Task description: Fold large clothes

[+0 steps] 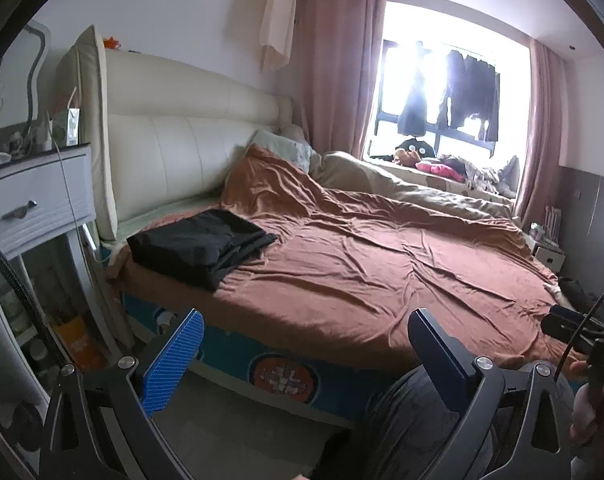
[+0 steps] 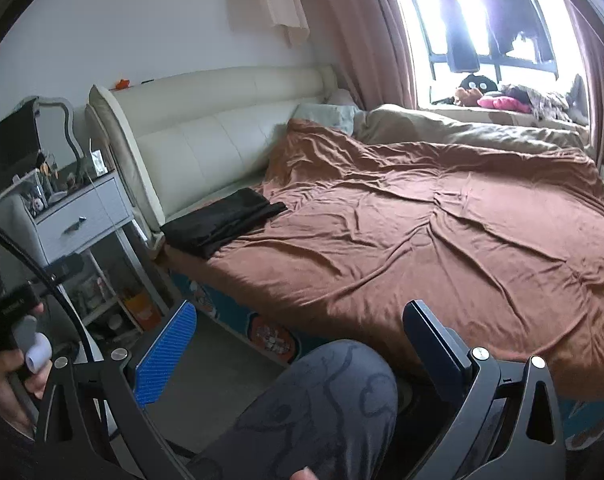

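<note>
A folded black garment (image 1: pixel 206 246) lies on the near left corner of the bed, by the cream headboard; the right wrist view shows the same garment (image 2: pixel 222 222). The bed is covered by a rumpled rust-brown sheet (image 1: pixel 381 264) (image 2: pixel 441 240). My left gripper (image 1: pixel 305 356) is open, held off the bed's near edge, with nothing between its blue-padded fingers (image 1: pixel 174 360). My right gripper (image 2: pixel 298 356) is open too, above a person's knee in grey patterned trousers (image 2: pixel 321 408). Both stay well short of the garment.
A white nightstand (image 1: pixel 34 200) cluttered with small items stands left of the bed. A beige duvet (image 1: pixel 401 184) lies along the far side. Toys and clothes sit on the window ledge (image 1: pixel 441 164). Pink curtains (image 1: pixel 333 68) frame the bright window. Grey floor (image 1: pixel 238 432) lies below.
</note>
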`<state>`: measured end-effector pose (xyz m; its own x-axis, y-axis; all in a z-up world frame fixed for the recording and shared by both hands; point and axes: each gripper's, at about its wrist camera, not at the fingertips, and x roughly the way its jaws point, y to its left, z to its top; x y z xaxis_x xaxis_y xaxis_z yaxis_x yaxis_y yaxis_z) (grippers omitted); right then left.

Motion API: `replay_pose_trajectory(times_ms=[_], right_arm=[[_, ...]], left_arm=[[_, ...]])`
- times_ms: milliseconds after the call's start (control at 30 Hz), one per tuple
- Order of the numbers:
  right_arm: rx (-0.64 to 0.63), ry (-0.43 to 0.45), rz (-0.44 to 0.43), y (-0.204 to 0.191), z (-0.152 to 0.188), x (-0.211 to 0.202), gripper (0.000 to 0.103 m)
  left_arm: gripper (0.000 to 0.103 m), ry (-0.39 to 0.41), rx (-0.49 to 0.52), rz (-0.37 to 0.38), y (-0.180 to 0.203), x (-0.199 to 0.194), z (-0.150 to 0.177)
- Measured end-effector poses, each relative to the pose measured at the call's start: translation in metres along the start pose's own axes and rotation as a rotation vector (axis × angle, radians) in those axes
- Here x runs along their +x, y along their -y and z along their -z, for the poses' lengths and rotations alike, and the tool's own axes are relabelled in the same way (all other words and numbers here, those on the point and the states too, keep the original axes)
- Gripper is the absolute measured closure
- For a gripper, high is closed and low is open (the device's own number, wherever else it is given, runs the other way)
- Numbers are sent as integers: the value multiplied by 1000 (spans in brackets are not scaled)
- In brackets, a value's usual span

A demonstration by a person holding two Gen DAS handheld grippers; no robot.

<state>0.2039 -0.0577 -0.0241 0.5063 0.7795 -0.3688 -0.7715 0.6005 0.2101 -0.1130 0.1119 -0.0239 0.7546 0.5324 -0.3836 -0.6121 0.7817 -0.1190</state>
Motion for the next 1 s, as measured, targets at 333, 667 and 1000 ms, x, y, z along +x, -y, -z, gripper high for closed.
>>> replay_pose_trajectory(times_ms=[333, 667, 1000], right_arm=[[18, 8, -2, 2, 5, -6, 0], [45, 3, -2, 3, 9, -4, 0], [49, 1, 2, -1, 8, -2, 0]], left_arm=[[0, -21, 59, 19, 17, -2, 8], [0, -41, 47, 55, 19, -4, 9], [0, -48, 61, 54, 18, -5, 7]])
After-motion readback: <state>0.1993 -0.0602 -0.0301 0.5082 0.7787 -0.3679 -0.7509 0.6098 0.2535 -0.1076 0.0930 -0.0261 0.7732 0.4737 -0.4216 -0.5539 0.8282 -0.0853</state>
